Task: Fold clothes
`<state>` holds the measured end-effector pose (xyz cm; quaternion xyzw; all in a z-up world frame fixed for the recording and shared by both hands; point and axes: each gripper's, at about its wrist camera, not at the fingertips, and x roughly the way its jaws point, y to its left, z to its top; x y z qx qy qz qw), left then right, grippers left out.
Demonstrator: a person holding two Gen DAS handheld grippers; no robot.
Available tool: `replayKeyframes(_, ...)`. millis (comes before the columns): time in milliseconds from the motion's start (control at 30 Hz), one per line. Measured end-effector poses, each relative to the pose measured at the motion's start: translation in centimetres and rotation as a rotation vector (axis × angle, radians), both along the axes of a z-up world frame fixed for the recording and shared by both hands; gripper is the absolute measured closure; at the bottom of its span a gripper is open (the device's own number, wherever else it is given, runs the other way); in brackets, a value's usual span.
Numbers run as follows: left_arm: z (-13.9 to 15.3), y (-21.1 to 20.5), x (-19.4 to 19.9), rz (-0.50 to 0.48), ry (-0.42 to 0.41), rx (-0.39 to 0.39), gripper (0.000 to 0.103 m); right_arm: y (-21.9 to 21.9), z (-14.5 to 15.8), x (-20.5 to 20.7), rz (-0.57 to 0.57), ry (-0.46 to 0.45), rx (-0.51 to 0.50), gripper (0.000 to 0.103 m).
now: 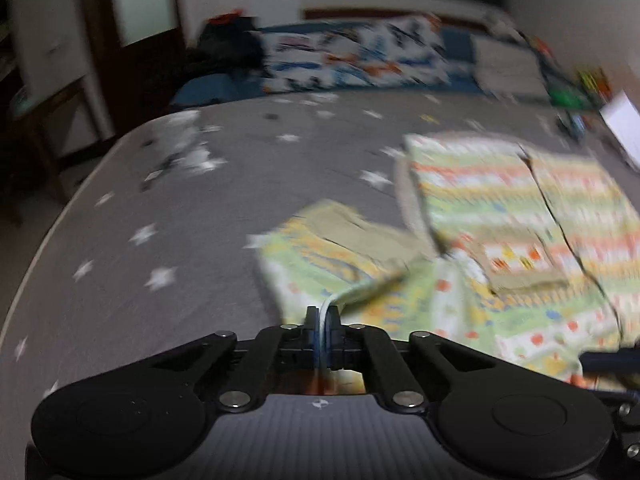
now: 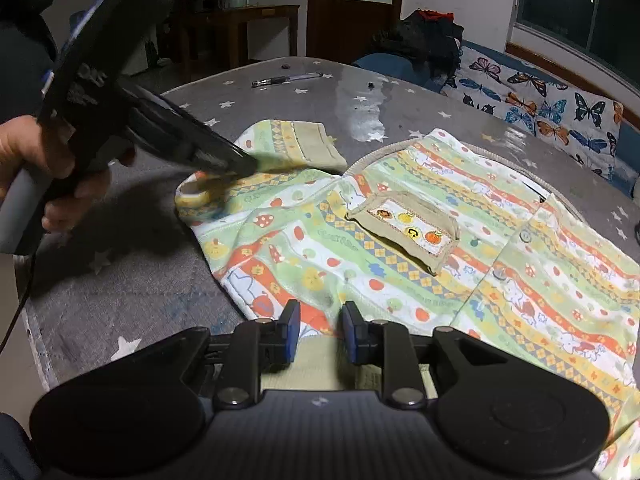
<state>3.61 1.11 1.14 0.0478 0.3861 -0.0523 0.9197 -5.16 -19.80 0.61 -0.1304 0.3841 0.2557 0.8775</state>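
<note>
A child's patterned shirt (image 2: 460, 248), green, yellow and orange with a beige chest pocket (image 2: 404, 228), lies spread on a grey star-print table cover (image 2: 132, 288). It also shows, blurred, in the left wrist view (image 1: 500, 208). My left gripper (image 1: 323, 312) is shut on the edge of the shirt's sleeve (image 1: 320, 256), which is lifted and folding inward. From the right wrist view the left gripper (image 2: 248, 166) pinches the sleeve (image 2: 288, 148) at the shirt's left side. My right gripper (image 2: 319, 316) is open over the shirt's near hem, with cloth between its fingers.
A pen (image 2: 288, 79) lies on the far part of the table. A butterfly-print cushion (image 2: 540, 100) and dark clothes (image 2: 424, 40) sit on the blue sofa behind. A wooden side table (image 2: 240, 20) and door stand at the back. White paper (image 1: 624, 128) lies at the right.
</note>
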Motion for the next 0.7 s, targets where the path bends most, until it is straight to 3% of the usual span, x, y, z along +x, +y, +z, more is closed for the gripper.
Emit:
replayKeyframes(200, 1.1, 6.6, -2.4, 0.238, -0.018, -0.146, 0.101, 0.1, 0.4, -0.3, 0.001, -0.01, 0.0, 0.076)
replayKeyframes(233, 1.0, 7.2, -2.8, 0.27, -0.023, -0.144, 0.101, 0.1, 0.4, -0.4, 0.003, -0.012, 0.0, 0.071)
replayKeyframes(367, 0.8, 9.5, -3.8, 0.376, -0.019, -0.128, 0.099, 0.2, 0.2, -0.6, 0.014, -0.01, -0.027, 0.07)
replayKeyframes(500, 2.2, 9.7, -4.8, 0.377, -0.064, -0.114, 0.097, 0.1, 0.8, -0.7, 0.012, -0.019, -0.015, 0.07)
replayKeyframes(700, 3.5, 5.1, -4.4, 0.19, -0.072, -0.122, 0.092, 0.4, 0.5, -1.1, 0.008, -0.005, -0.014, 0.07)
